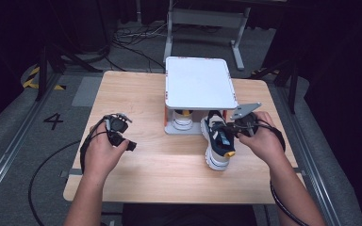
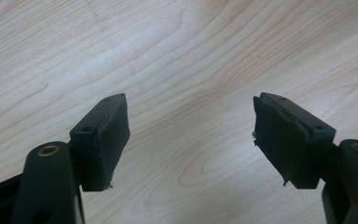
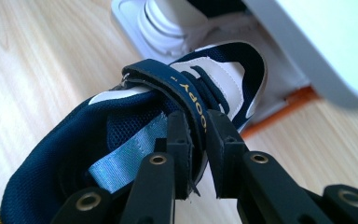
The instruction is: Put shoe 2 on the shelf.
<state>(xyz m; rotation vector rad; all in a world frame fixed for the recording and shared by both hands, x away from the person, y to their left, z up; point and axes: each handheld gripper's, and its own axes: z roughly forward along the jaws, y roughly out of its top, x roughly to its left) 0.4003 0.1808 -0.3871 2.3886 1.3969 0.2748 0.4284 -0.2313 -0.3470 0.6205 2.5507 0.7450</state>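
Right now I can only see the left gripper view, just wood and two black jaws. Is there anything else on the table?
Observer: Yes, a navy and white shoe lies beside a white two-level rack.
Operator: Is anybody holding it?
Observer: The right hand-held gripper is shut on its strap.
Operator: Is there another shoe?
Observer: One white shoe sits on the rack's lower shelf.
Operator: Where's my gripper?
Observer: The left hand-held gripper is open over bare wood, left of the rack.
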